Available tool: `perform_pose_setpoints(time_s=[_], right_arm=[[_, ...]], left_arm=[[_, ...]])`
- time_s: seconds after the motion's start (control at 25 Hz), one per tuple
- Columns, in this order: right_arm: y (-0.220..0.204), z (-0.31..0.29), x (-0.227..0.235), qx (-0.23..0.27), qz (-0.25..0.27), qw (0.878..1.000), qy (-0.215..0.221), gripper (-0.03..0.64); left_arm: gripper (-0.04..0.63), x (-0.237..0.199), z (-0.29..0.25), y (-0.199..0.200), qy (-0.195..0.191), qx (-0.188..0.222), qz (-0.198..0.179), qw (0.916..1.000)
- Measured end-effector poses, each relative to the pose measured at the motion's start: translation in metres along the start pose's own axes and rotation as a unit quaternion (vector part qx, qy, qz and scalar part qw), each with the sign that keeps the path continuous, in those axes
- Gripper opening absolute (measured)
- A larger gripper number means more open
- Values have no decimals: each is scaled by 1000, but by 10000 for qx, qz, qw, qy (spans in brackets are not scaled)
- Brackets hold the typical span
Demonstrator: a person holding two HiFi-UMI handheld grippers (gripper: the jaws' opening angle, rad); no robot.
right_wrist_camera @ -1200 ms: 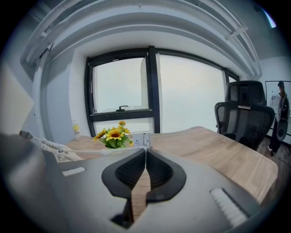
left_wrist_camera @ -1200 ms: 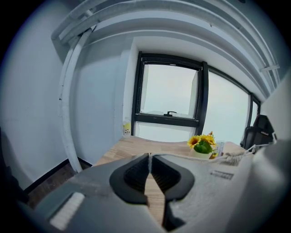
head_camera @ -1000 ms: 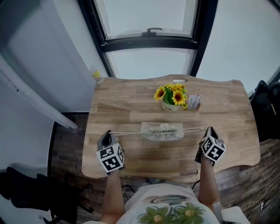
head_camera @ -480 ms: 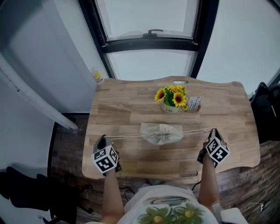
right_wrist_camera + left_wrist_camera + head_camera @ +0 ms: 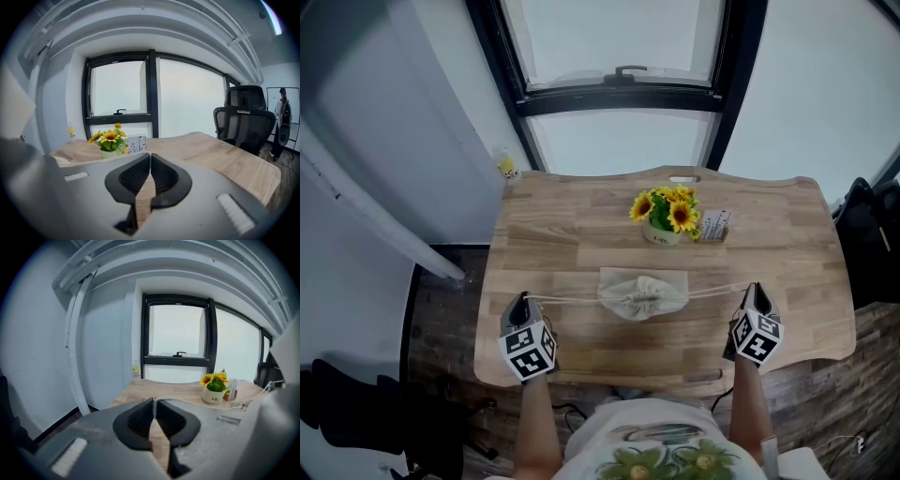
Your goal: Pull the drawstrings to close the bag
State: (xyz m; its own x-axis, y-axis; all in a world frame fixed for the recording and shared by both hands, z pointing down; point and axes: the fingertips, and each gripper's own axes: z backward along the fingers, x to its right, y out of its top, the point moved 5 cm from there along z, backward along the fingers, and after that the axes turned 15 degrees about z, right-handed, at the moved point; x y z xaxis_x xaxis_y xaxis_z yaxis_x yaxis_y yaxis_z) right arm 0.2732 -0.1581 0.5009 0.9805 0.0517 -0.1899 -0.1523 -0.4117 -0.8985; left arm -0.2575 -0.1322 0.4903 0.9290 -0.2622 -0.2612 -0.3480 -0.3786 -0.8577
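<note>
left tongs, right tongs grip drawstrings; bag more cinched than before

The left forearm and right forearm extend forward, spread wide. The left gripper and right gripper point ahead and slightly down, jaws closed at the tips, each pinching a drawstring end.

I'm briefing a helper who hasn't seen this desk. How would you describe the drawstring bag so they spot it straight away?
Start at the wooden table under the window. Near its middle, on the person's side of the sunflower pot, lies the bag, a pale cloth pouch. It alone is soft and gathered at its mouth, with a thin cord stretched out from each side.
</note>
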Motion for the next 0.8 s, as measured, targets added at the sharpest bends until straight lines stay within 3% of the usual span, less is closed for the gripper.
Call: perform_pose_setpoints(time_s=[0.52, 0.72, 0.8], right_arm=[[3, 7, -2, 127, 1, 9999, 95, 11], [-11, 3, 7, -531, -363, 9978, -177, 9], [-13, 1, 13, -573, -637, 9960, -266, 9]], left_arm=[[14, 1, 2, 0, 3, -38, -53, 10000], [14, -6, 0, -7, 215, -276, 70, 9994], [15, -7, 0, -9, 226, -295, 77, 9993]])
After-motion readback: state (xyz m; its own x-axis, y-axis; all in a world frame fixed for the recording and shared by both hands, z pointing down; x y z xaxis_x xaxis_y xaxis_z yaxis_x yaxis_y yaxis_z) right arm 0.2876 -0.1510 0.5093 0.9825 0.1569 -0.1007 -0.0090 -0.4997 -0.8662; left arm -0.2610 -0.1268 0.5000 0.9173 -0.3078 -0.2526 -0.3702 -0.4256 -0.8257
